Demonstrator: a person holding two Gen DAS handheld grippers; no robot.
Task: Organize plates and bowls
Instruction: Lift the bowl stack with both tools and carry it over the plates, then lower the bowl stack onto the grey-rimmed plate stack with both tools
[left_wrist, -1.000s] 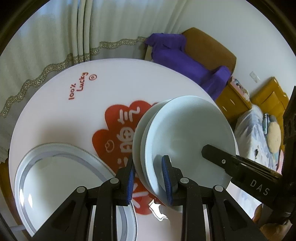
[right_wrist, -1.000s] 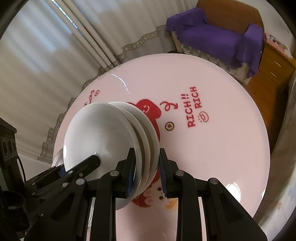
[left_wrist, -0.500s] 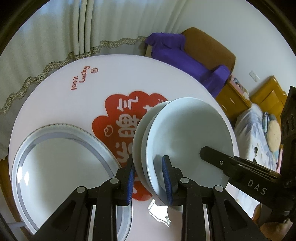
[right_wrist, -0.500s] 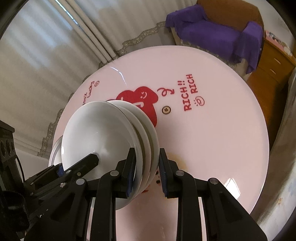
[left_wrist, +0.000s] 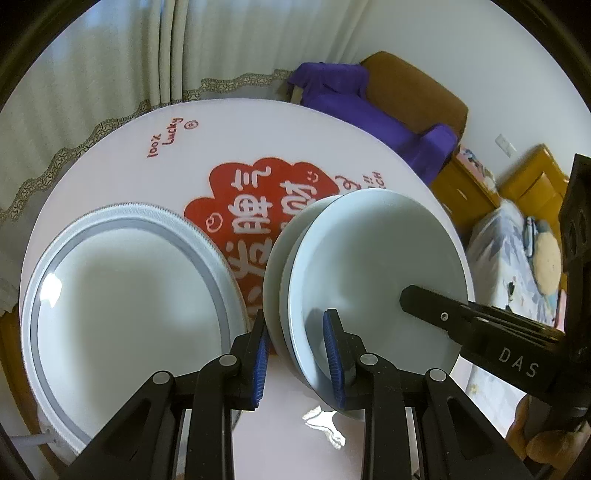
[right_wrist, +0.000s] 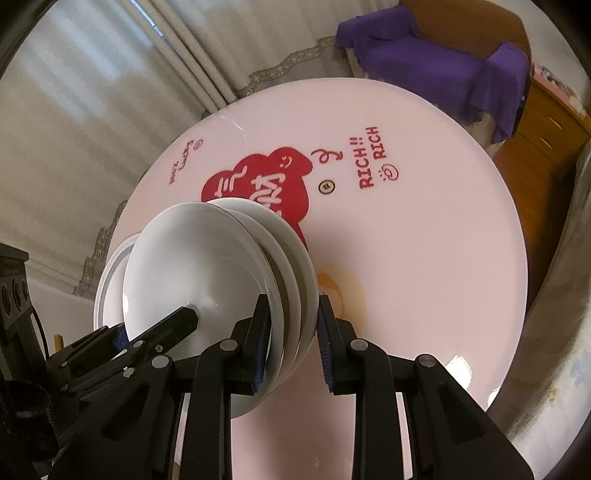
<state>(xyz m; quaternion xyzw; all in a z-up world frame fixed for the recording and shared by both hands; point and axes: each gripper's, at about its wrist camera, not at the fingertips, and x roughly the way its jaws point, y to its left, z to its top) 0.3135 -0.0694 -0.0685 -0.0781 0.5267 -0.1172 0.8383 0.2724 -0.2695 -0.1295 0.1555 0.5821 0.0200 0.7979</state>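
— Left wrist view, from the left?
— Large plate (left_wrist: 125, 310) on the round table (left_wrist: 240, 147), then the stack of plates (left_wrist: 369, 266) lifted above it, its near rim clamped by left gripper (left_wrist: 297, 350) and right gripper (right_wrist: 291, 332).

Bowls (right_wrist: 207, 266) look glazed ceramic, glossy white. Big plate (left_wrist: 125, 310) same gloss, finely ribbed rim. Desk (right_wrist: 424, 229) smooth, shiny, printed top. Tools (left_wrist: 297, 360) matt black plastic, ridged blue pads (left_wrist: 332, 363). Curtain (left_wrist: 110, 66) soft cloth.
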